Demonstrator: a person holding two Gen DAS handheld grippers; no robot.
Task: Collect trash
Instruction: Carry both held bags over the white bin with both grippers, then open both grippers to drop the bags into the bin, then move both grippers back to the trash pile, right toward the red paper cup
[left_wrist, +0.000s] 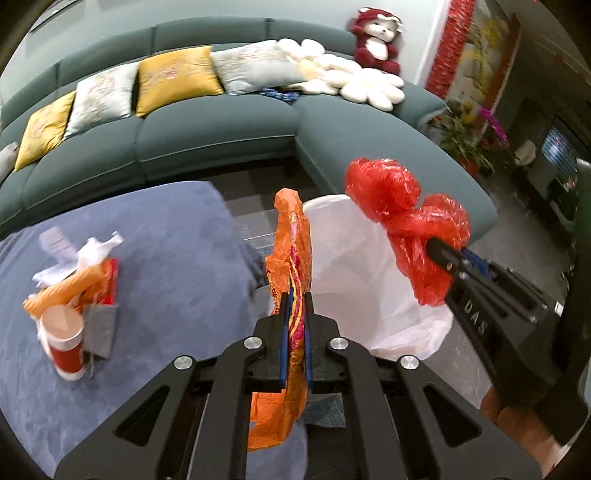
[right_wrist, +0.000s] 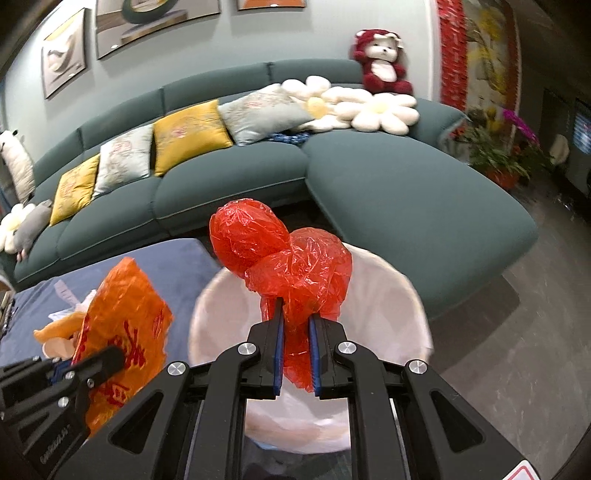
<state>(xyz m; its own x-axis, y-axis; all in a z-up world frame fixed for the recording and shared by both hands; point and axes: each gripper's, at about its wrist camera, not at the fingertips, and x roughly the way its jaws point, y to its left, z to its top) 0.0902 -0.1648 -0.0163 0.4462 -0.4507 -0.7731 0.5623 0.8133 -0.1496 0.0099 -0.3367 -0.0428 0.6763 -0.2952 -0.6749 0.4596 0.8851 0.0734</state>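
Held: our left gripper pinches an orange bag; our right gripper clamps a red bag. The white-lined bin lies directly below the red bag, right hand nearer; the orange bag hangs at its left rim.

A curved teal sofa runs along the wall, lined with 2 yellow cushions alternating with pale grey ones. White flower-shaped pillows lie at its corner, below a red and white plush toy. Framed pictures hang above. Potted flowers stand to the right.
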